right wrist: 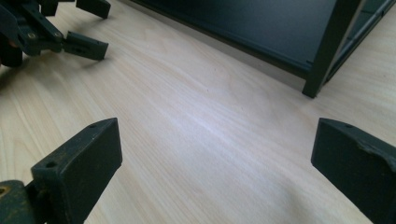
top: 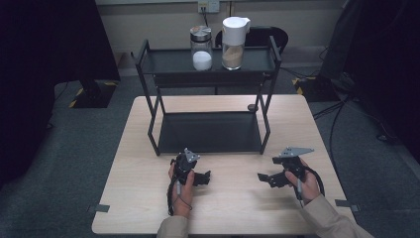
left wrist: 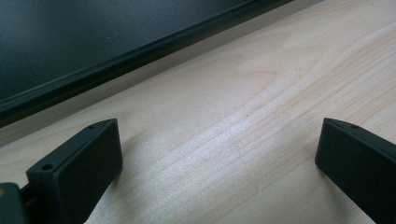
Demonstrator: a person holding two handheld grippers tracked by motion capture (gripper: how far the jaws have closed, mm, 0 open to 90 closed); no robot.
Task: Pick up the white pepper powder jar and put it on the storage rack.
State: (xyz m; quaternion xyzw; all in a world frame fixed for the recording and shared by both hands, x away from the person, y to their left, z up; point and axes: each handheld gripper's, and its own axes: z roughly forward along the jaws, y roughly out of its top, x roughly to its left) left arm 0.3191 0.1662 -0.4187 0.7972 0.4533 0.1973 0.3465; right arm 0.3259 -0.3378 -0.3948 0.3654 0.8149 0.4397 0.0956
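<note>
Black metal rack (top: 210,133), two tiers, standing on the counter (top: 223,213) just ahead of both pairs of tongs and touched by neither. Left tongs (top: 204,177) spread wide and empty, low over the wood, with the rack's lower shelf edge (left wrist: 70,37) close beyond the tips (left wrist: 219,158). Right tongs (top: 262,177) likewise released and holding nothing (right wrist: 217,163), aimed across toward the left pair (right wrist: 91,25), one front leg of the rack (right wrist: 329,46) off past the far jaw.

Probably stiff and fairly light for its bulk, being thin tube and sheet, yet awkward: wide, top-loaded, apt to tip or skid on smooth wood. Painted steel, likely slick against hard jaws. Best taken by the front uprights or the lower shelf rim, one pair of tongs to each side, and kept level.

On the top shelf, far beyond the tongs, two loose jars: a glass jar (top: 201,48) with white contents and a white-lidded jar (top: 233,43) with tan contents. Fragile, ready to slide if tilted.

Hard to make out: the rear legs, partly behind the shelves; a small dark round thing (top: 252,107) by the right rear leg, too small to name; what the jars hold.
</note>
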